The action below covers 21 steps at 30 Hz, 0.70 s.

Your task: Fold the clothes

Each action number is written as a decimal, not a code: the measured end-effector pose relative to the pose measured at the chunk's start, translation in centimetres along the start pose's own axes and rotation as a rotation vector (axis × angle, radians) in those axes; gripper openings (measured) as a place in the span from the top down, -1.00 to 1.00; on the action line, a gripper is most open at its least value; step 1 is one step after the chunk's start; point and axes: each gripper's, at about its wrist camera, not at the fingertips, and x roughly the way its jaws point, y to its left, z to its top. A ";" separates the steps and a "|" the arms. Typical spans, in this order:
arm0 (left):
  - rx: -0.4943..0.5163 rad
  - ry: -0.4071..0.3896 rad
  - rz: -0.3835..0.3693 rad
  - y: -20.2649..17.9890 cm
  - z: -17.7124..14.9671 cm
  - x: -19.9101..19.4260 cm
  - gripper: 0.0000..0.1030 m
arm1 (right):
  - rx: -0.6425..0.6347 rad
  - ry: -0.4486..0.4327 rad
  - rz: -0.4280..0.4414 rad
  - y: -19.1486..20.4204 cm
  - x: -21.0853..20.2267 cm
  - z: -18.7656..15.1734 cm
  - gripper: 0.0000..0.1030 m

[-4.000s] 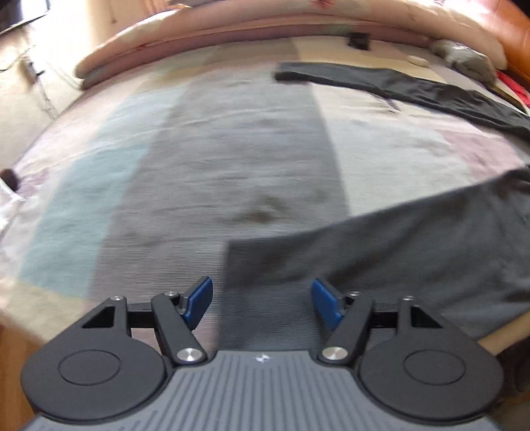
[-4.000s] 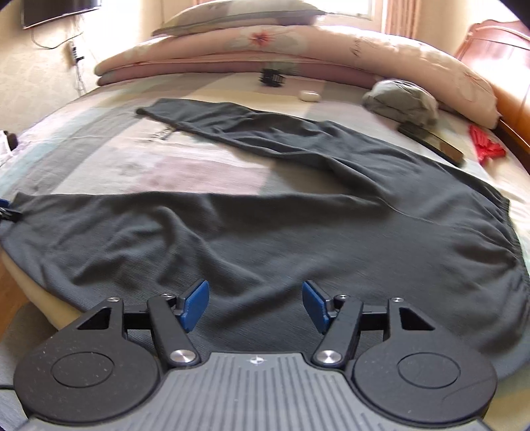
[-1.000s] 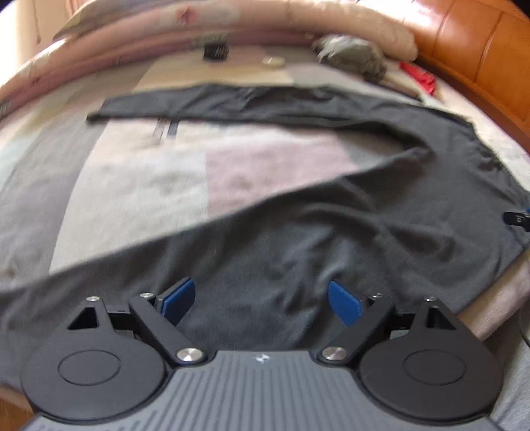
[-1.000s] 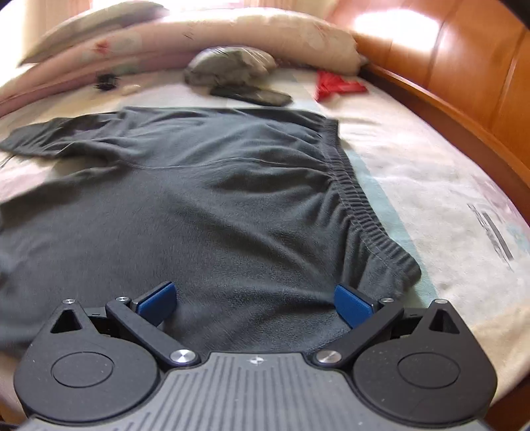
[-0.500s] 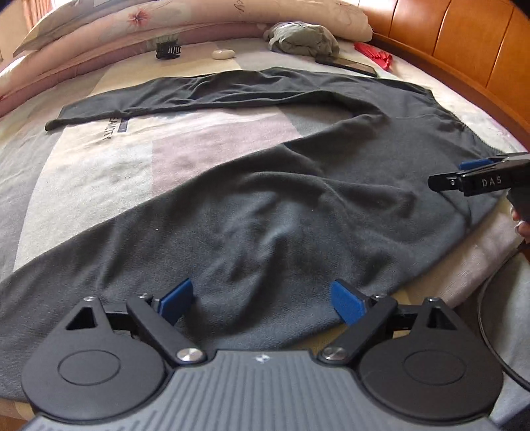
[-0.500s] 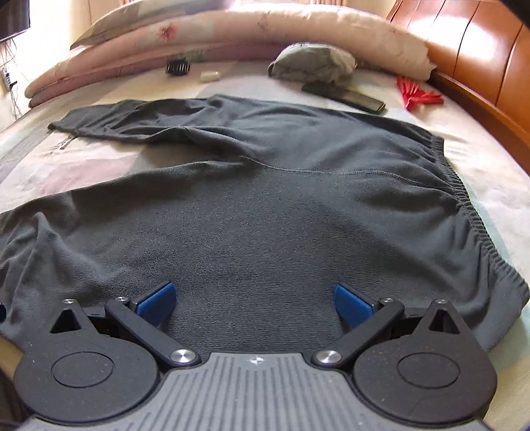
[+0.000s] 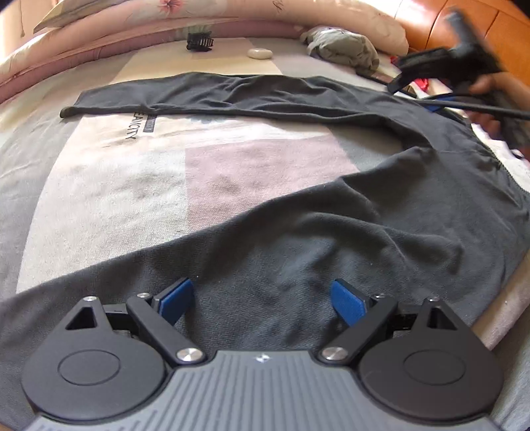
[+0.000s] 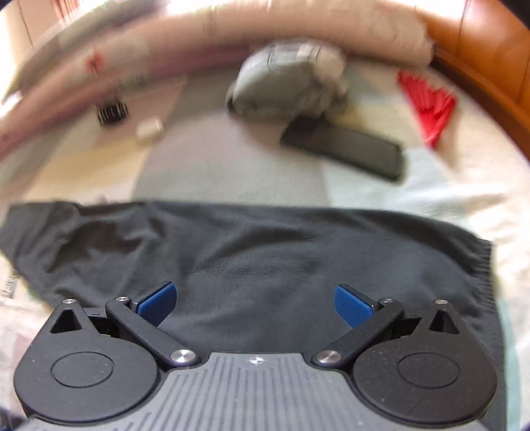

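Observation:
Dark grey trousers [image 7: 298,238] lie spread flat on the bed, legs apart in a V, one leg [image 7: 205,94] stretching along the far side. My left gripper [image 7: 263,300] hovers open over the near leg, nothing between its blue pads. In the left wrist view my right gripper [image 7: 440,63] shows blurred at the upper right, held by a hand above the waist end. In the right wrist view the right gripper [image 8: 255,303] is open over the trousers [image 8: 265,258] near the ribbed waistband [image 8: 483,265], with nothing between its pads.
A patchwork bedspread [image 7: 132,172] covers the bed. Beyond the trousers lie a bundled grey garment [image 8: 288,83], a dark flat phone [image 8: 347,149], a red item [image 8: 430,102], a black comb [image 7: 198,41] and a small white object [image 7: 260,53]. Pillows [image 7: 165,20] and a wooden headboard [image 8: 490,49] border the far side.
The right gripper has swept across the trousers toward the far side of the waist, its view now blurred. The left gripper has edged down over the near leg.

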 end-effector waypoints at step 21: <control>-0.014 0.015 0.011 -0.1 0.1 0.5 -0.87 | -0.005 -0.065 -0.095 0.5 5.9 4.0 -1.00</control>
